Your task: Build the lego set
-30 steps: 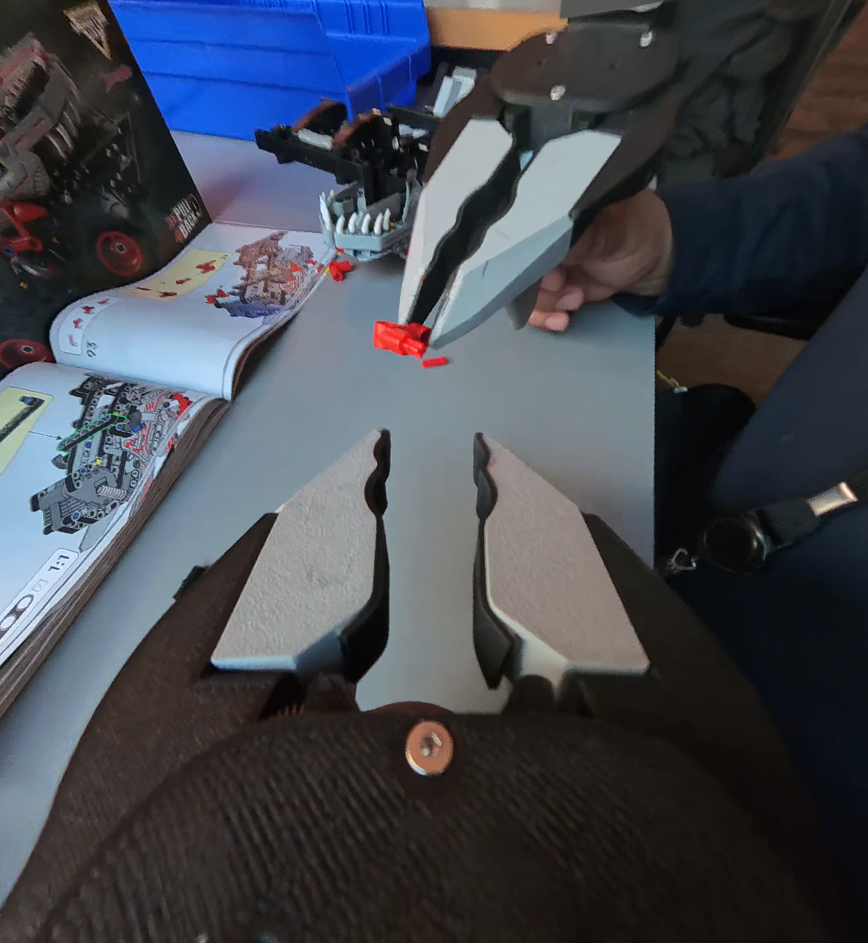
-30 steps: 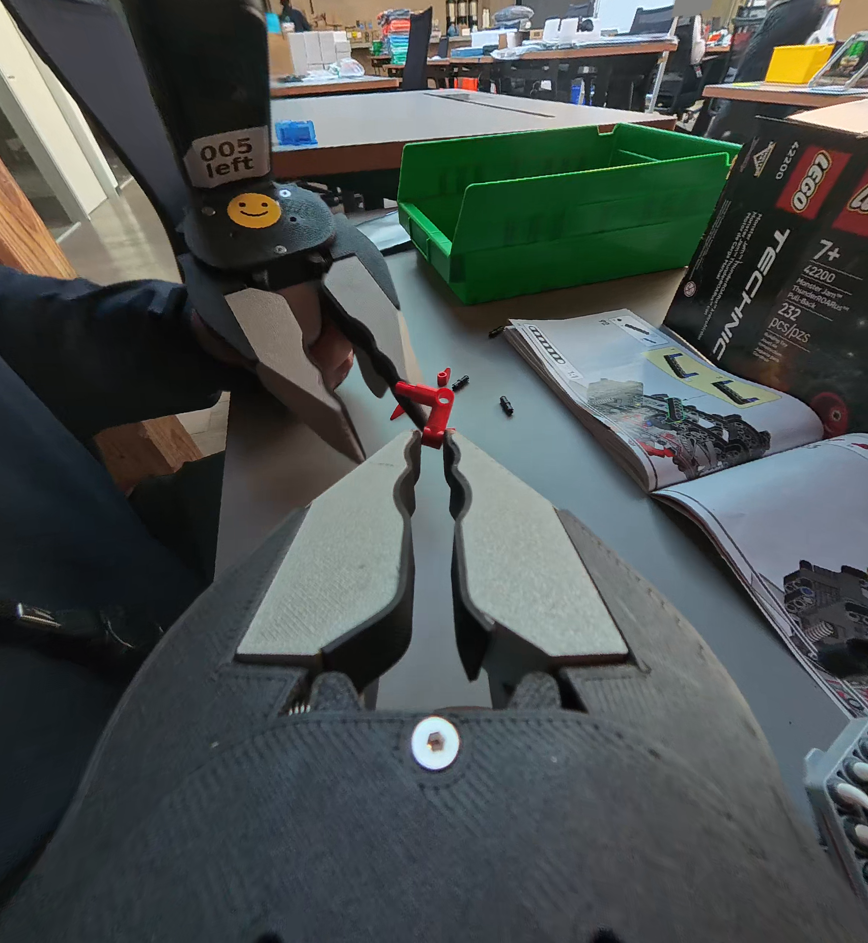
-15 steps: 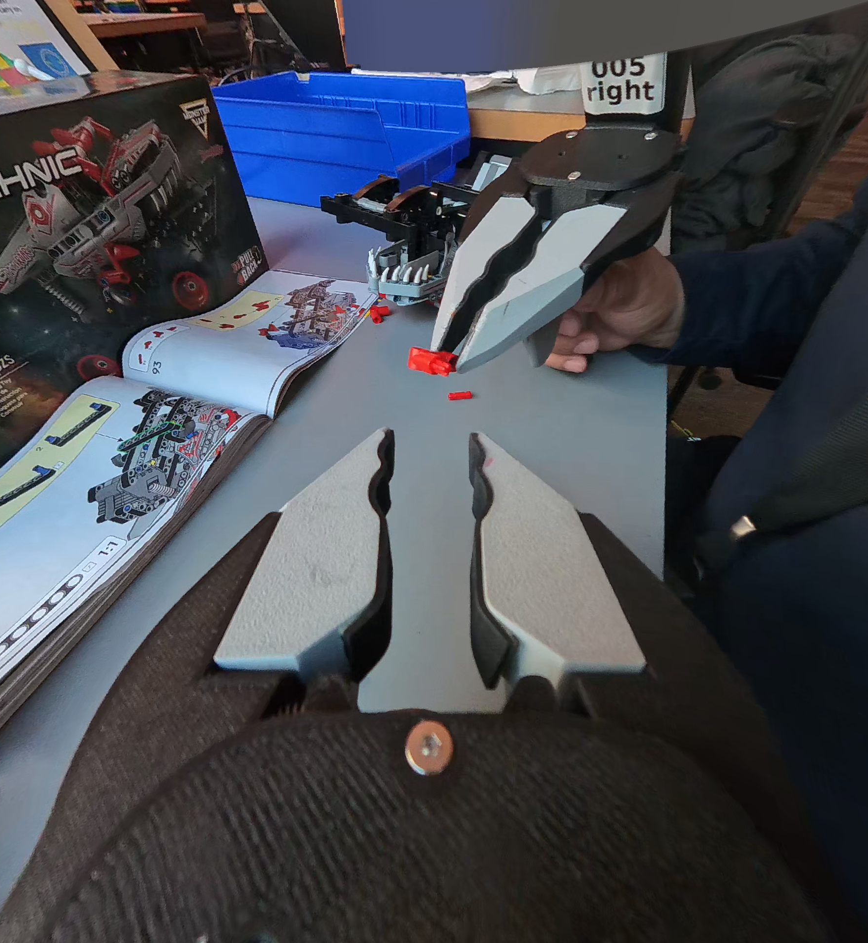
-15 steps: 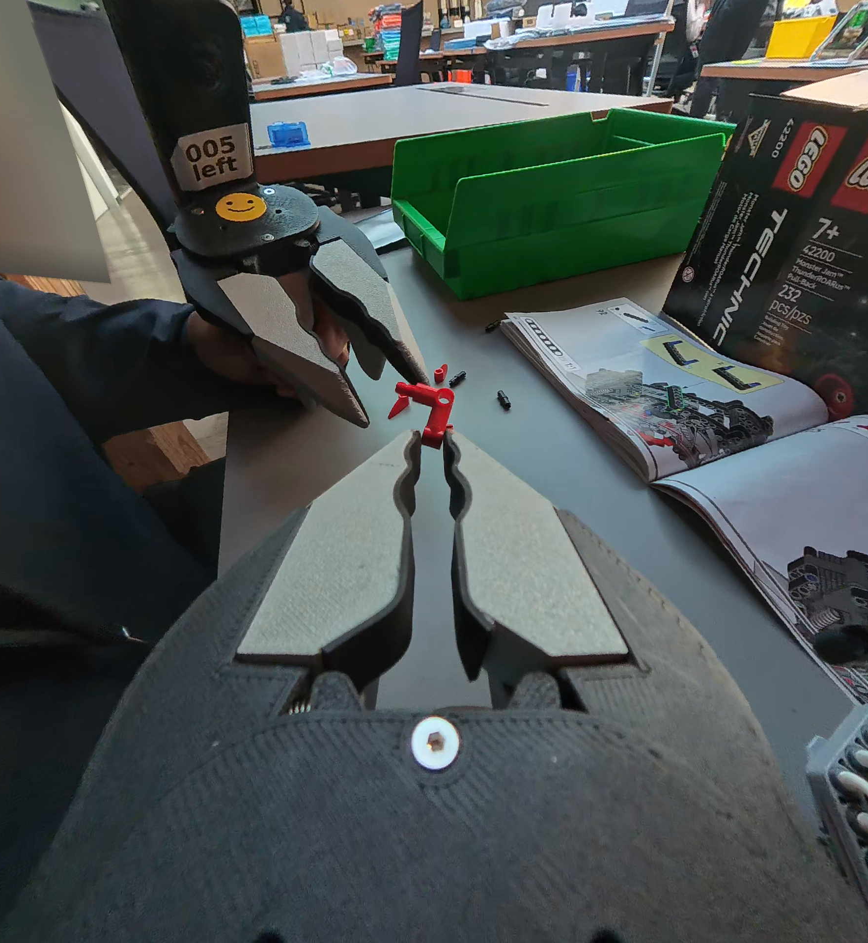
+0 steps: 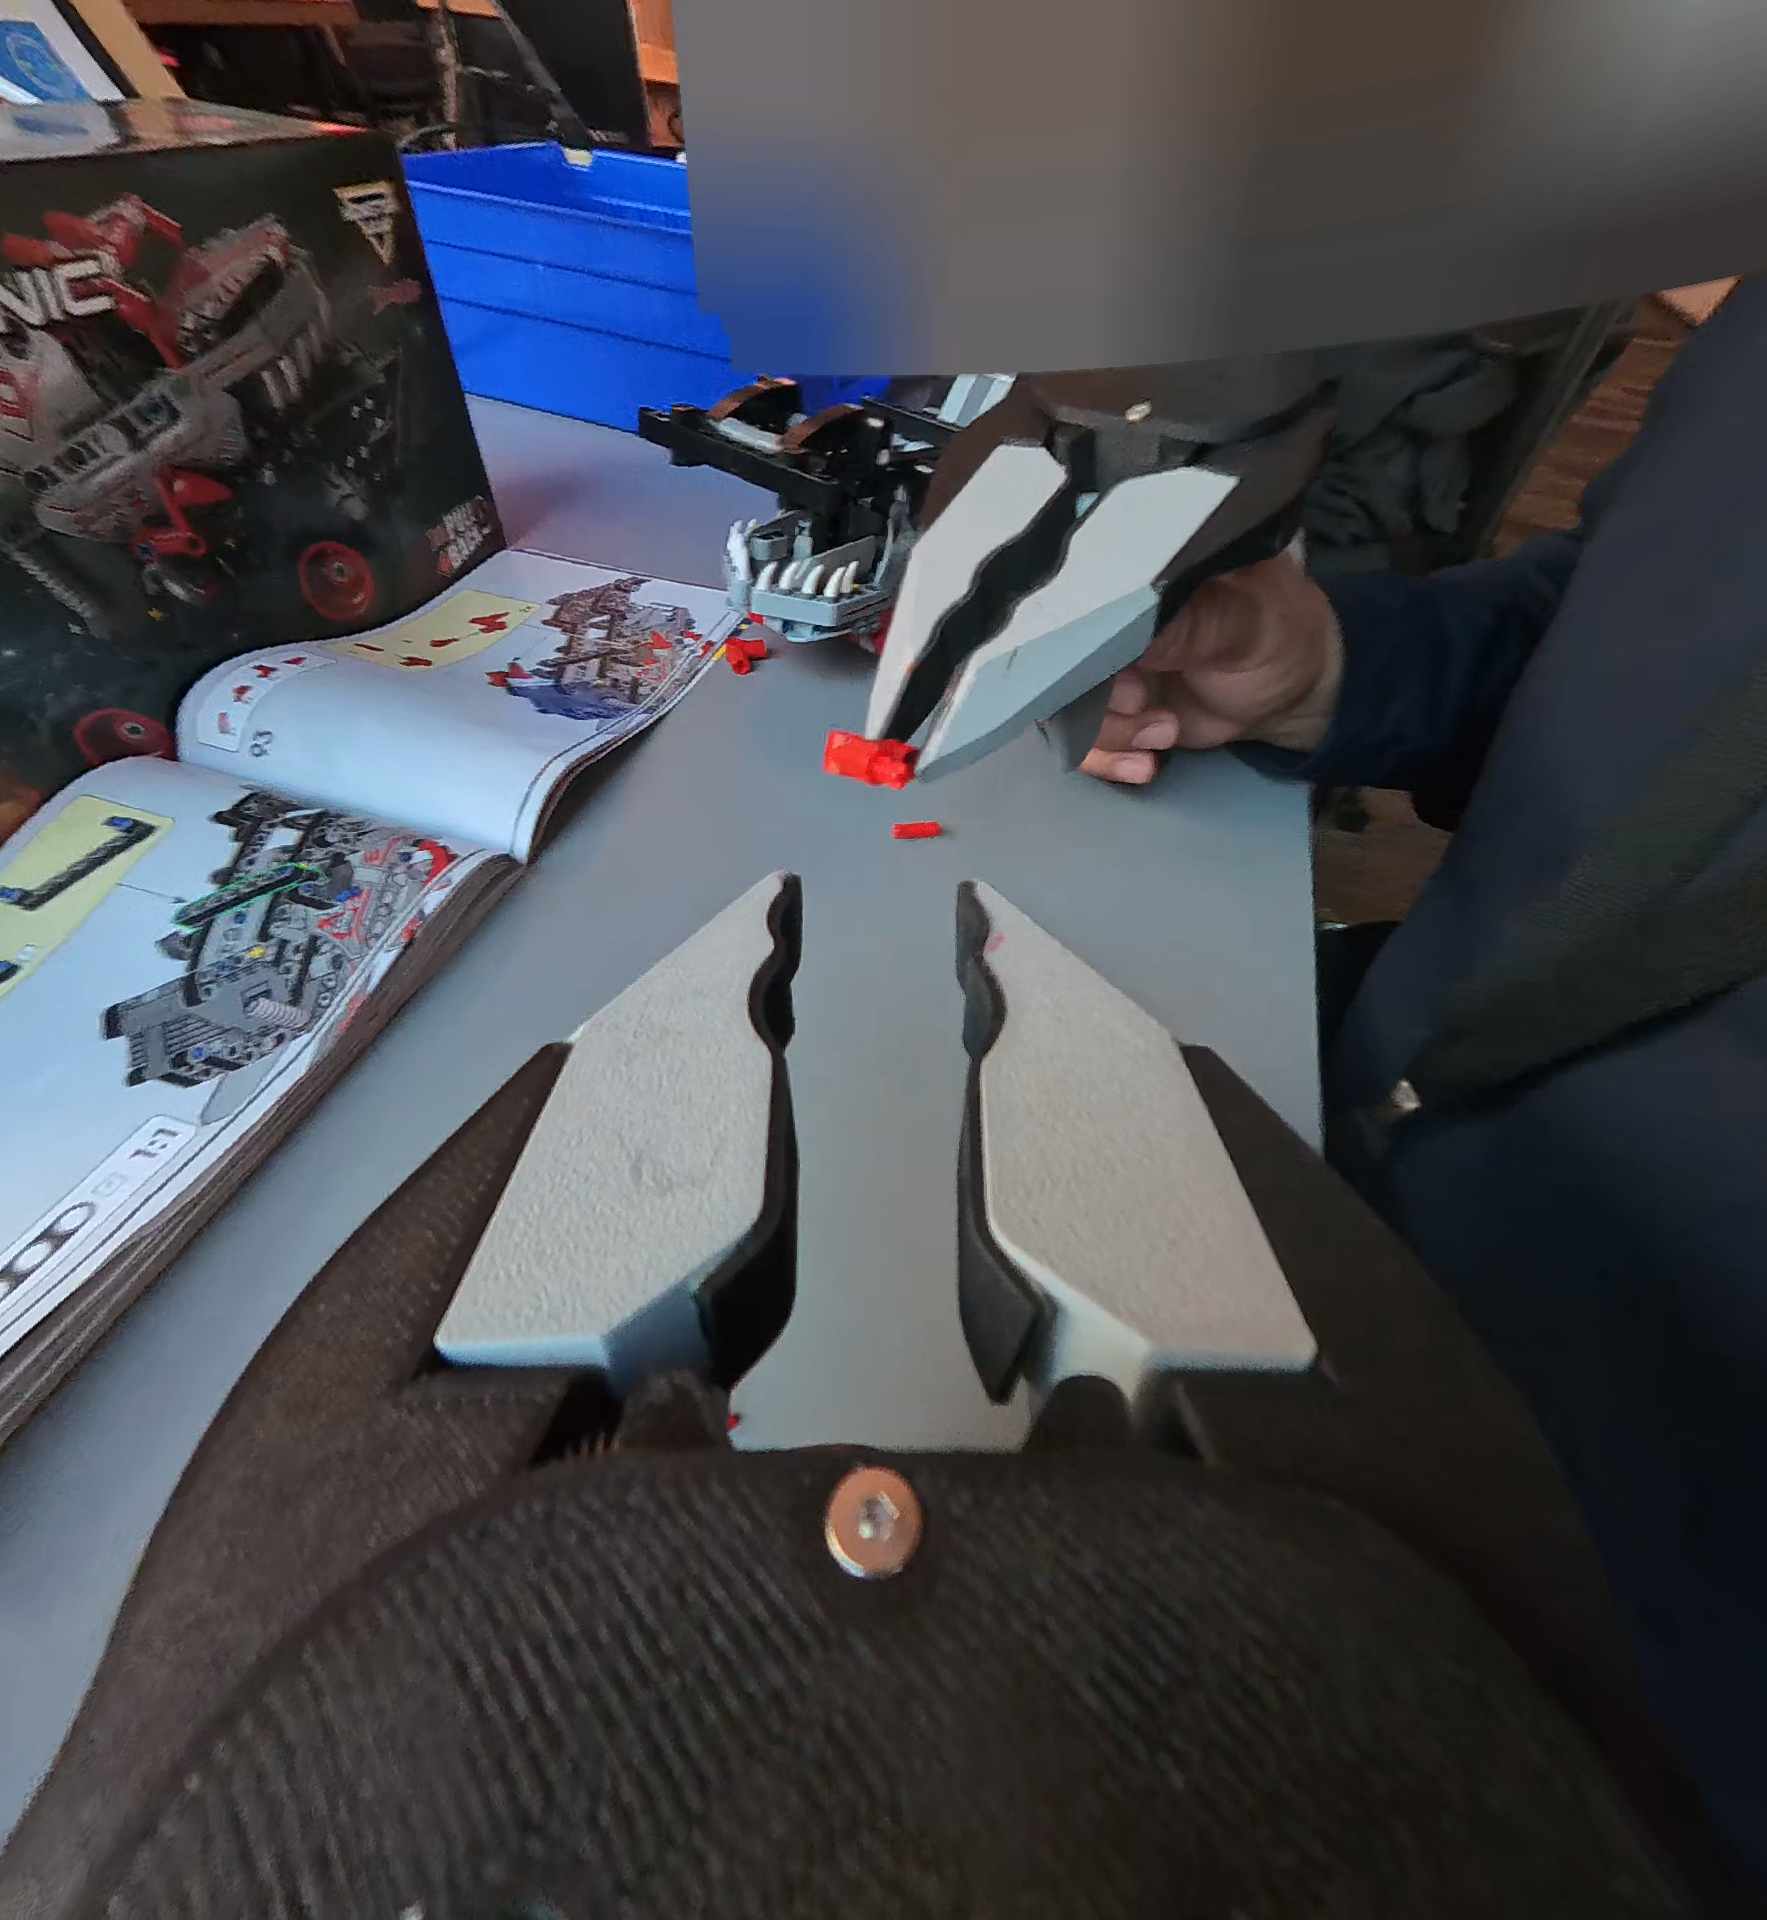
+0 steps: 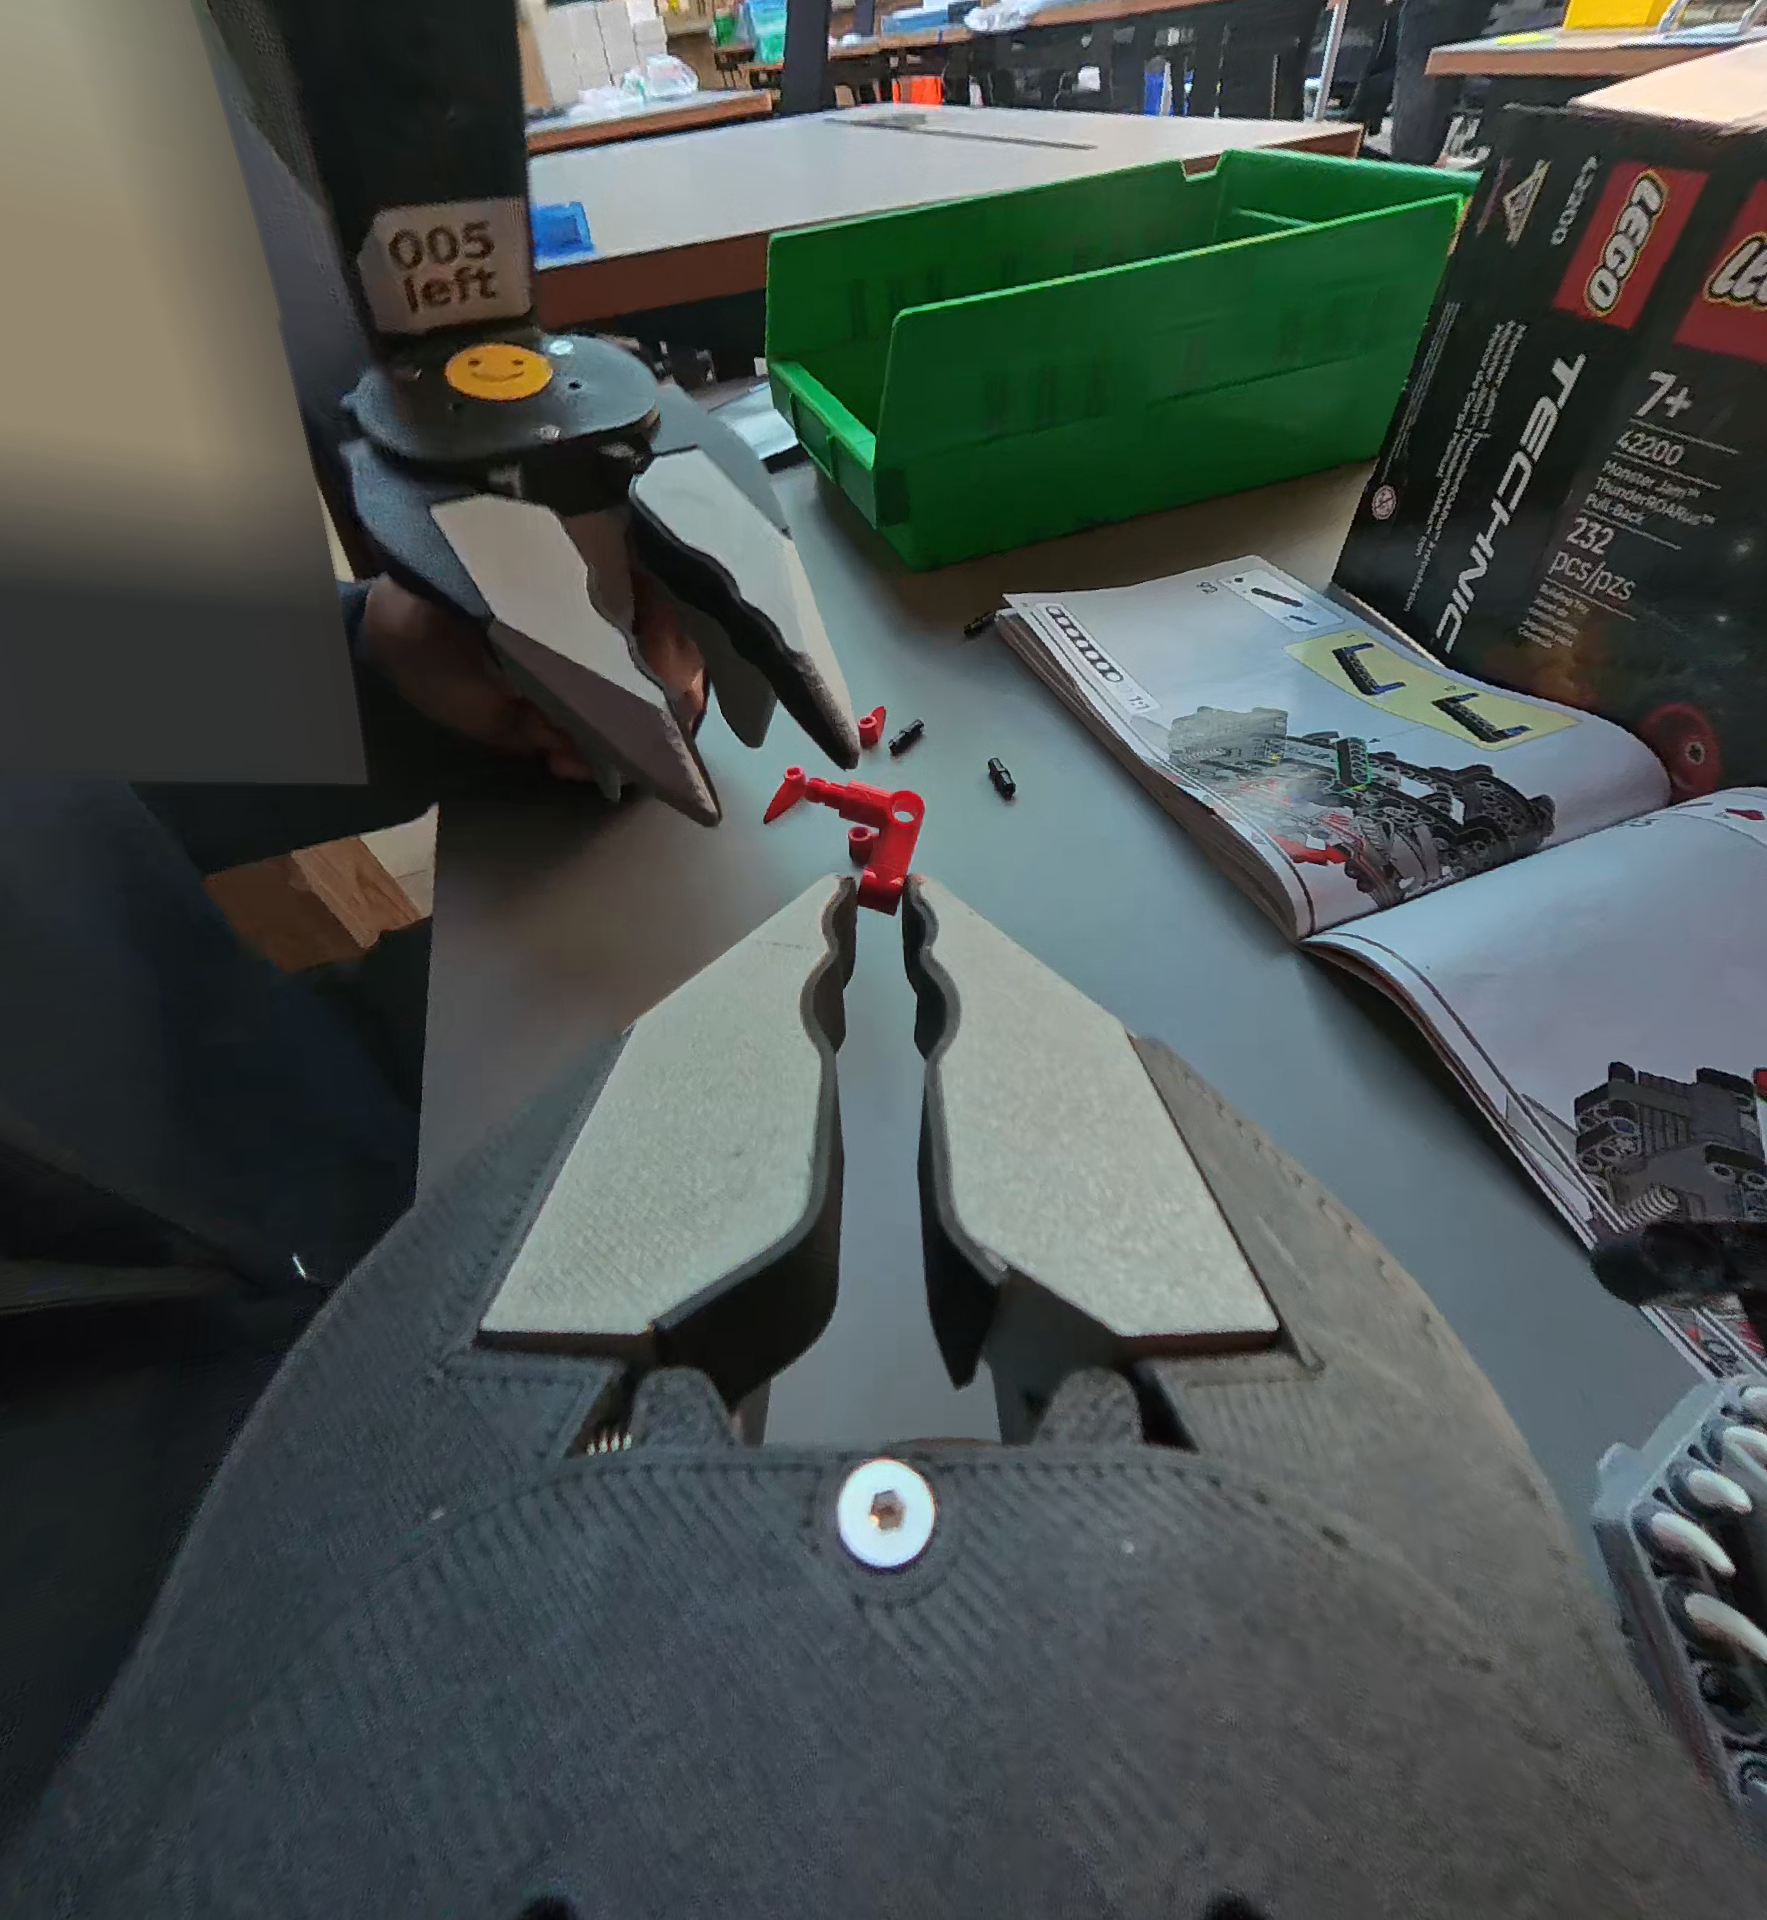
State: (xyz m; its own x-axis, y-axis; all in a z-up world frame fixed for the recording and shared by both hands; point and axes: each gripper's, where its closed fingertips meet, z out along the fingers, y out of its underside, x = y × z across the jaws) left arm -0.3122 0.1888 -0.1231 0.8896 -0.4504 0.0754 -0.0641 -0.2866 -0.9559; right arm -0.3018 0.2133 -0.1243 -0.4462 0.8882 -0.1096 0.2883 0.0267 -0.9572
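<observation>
My right gripper (image 6: 877,891) is shut on a red angled Lego piece (image 6: 894,836) with a pointed end and holds it just above the grey table (image 6: 1118,935). In the left wrist view the same gripper (image 5: 910,746) shows with the red piece (image 5: 863,756) at its tips. My left gripper (image 5: 877,899) is open and empty, a short way back from the piece. It also shows in the right wrist view (image 6: 777,779), to the left of the piece. The partly built model with white teeth (image 5: 817,561) stands behind the right gripper.
A small red pin (image 5: 915,829) lies between the grippers. A red stub (image 6: 868,727) and two black pins (image 6: 905,736) lie near the left gripper. An open instruction booklet (image 6: 1378,748), the set's box (image 6: 1637,416), a green bin (image 6: 1066,364) and a blue bin (image 5: 567,281) ring the work area. My left and right fingertips are right by each other.
My left gripper has drawn back from the red piece, which it was nearly touching, and stays open. The right gripper still holds the piece in about the same place.
</observation>
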